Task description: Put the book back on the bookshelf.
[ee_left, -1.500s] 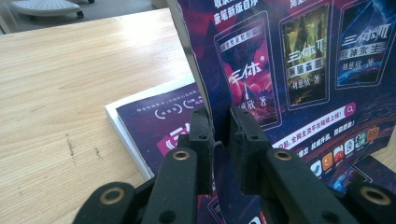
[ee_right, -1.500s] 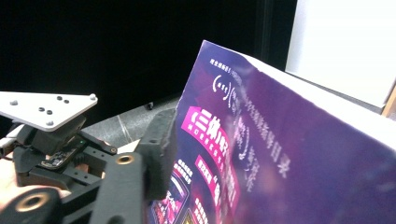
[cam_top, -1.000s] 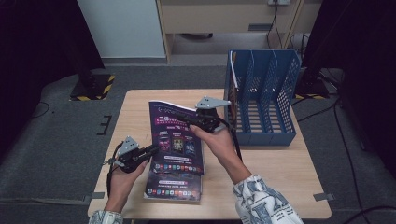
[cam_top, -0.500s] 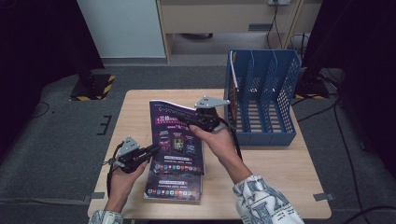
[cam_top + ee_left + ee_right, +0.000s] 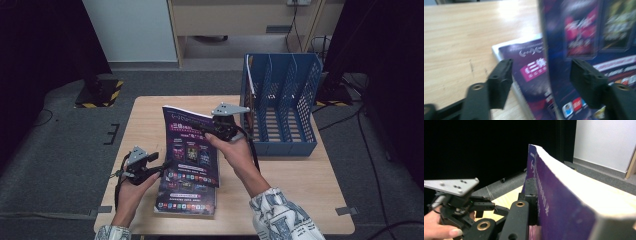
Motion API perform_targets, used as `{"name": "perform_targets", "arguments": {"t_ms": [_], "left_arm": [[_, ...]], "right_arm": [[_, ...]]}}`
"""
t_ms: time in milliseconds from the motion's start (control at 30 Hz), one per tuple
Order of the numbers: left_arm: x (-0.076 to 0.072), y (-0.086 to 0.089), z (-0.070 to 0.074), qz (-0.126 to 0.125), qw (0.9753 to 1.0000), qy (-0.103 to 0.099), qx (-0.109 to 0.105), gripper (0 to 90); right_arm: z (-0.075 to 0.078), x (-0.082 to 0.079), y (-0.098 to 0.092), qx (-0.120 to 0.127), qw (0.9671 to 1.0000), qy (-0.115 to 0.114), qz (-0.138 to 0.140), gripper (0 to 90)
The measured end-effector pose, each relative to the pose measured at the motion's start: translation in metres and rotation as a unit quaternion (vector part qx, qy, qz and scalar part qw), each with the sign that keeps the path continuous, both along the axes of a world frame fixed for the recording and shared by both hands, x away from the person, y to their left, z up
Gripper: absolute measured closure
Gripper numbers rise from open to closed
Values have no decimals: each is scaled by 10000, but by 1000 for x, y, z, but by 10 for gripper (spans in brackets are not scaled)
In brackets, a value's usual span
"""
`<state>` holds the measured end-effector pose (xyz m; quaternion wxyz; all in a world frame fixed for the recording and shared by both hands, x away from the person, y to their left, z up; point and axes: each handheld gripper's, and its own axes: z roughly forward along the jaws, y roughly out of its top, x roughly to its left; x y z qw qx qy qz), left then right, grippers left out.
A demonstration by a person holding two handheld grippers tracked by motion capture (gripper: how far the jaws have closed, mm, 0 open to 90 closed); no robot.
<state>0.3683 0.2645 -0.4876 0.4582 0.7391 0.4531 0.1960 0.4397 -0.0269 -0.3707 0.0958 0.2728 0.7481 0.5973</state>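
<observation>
A purple book [image 5: 190, 145] is raised and tilted above the table, its far edge up. My right gripper [image 5: 212, 127] is shut on its upper right edge; in the right gripper view the book [image 5: 564, 202] is pinched in my right gripper [image 5: 535, 195]. A second purple book [image 5: 186, 202] lies flat on the table beneath it. My left gripper [image 5: 156, 170] stands open at the left edge of the books. In the left gripper view the raised book's [image 5: 586, 30] edge stands between the wide jaws of my left gripper [image 5: 544, 72], above the flat book [image 5: 529, 70].
A blue file rack [image 5: 280, 100] with several slots stands at the table's right rear, close to my right hand. Bare wooden tabletop [image 5: 145, 120] lies left of the books and in front of the rack. Dark floor surrounds the table.
</observation>
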Motion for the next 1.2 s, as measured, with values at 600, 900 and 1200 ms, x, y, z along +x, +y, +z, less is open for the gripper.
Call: {"name": "perform_targets", "arguments": {"t_ms": [600,900,1200], "left_arm": [[10,13,-23,479,9950,722,490,50],[11,19,-25,752,9927,694,645,61],[11,34,-28,1142,9880,789,681,70]], "right_arm": [[17,0,-23,284,9986,-330,-288,825],[22,-2,-29,232,9977,-502,-385,825],[25,-3,-36,265,9969,-571,-472,825]]}}
